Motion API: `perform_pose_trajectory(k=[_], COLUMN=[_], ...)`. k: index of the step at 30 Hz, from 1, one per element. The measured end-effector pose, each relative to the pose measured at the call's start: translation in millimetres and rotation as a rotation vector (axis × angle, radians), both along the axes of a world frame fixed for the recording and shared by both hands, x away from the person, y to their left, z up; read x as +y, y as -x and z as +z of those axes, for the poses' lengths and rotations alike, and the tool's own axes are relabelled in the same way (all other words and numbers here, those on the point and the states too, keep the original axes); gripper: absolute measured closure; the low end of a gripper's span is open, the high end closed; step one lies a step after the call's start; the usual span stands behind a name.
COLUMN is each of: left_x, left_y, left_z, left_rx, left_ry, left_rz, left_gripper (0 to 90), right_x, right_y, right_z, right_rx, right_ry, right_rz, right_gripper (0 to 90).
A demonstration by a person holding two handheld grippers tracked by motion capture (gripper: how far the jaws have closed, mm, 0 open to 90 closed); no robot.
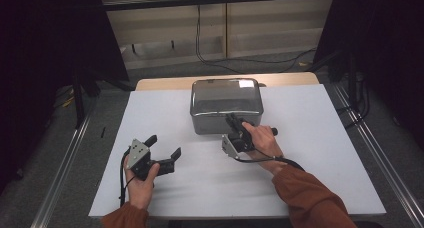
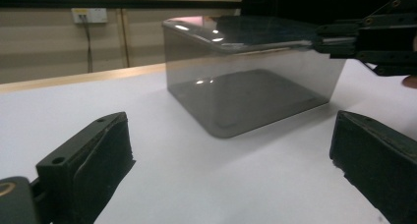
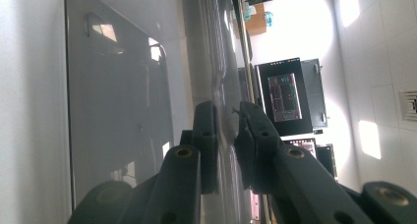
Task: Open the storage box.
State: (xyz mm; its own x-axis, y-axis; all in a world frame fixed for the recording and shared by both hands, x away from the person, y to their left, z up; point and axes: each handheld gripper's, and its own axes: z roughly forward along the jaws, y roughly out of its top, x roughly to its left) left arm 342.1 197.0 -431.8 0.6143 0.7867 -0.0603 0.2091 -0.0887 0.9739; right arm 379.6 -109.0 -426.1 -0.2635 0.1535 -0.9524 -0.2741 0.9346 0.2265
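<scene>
At table centre, far half of the white sheet (image 1: 320,153), sits the box (image 1: 226,108): smoked translucent plastic, rounded corners, lid (image 1: 227,89) on; nothing visible inside through the walls

Right gripper (image 1: 235,124) is at the box's near edge, tipped on its side; jaws pressed almost together, pinching the lid rim, which in the right gripper view runs as a thin clear edge straight between the pads (image 3: 223,145); my read: side-on grip is there because the rim is the only thin lip the jaws can bite, walls being far too wide; looks like a set-up to lift or peel the lid, though from these frames I can't tell whether the lid is seated or already cracked

Left gripper (image 1: 164,149) is well apart from the box, low over the sheet at the near left, jaws spread wide with nothing between them; it points at the box, whose near corner sits between its jaws (image 2: 231,101); probably parked ready to brace the body once the lid comes up; a light box would likely drag along with the lid otherwise

Writing: none readable on box, lid or grippers; a screen (image 3: 284,97) shows in the right gripper view, content too small and blurred to read; wall socket (image 2: 89,14) has no legible marking
</scene>
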Motion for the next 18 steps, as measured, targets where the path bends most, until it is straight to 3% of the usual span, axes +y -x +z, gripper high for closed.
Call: perform_pose_trajectory(k=[7, 9, 18], left_x=[-2.4, -4.7, -11.9], left_y=[-6.0, -8.4, -21.5], left_z=[1.6, 2.5, 7.5], left_rx=[0.006, 0.011, -0.018], left_ry=[0.007, 0.027, 0.002], left_rz=[-0.020, -0.019, -0.046], left_gripper=[1.3, 1.3, 1.5], right_x=[-0.7, -0.5, -0.6], right_y=[-0.9, -1.0, -1.6], right_z=[5.3, 5.4, 10.8], right_rx=[-0.009, -0.010, -0.018], right_ry=[-0.014, -0.011, -0.029], right_rz=[-0.001, 0.000, -0.001], right_gripper=[79.0, 79.1, 79.5])
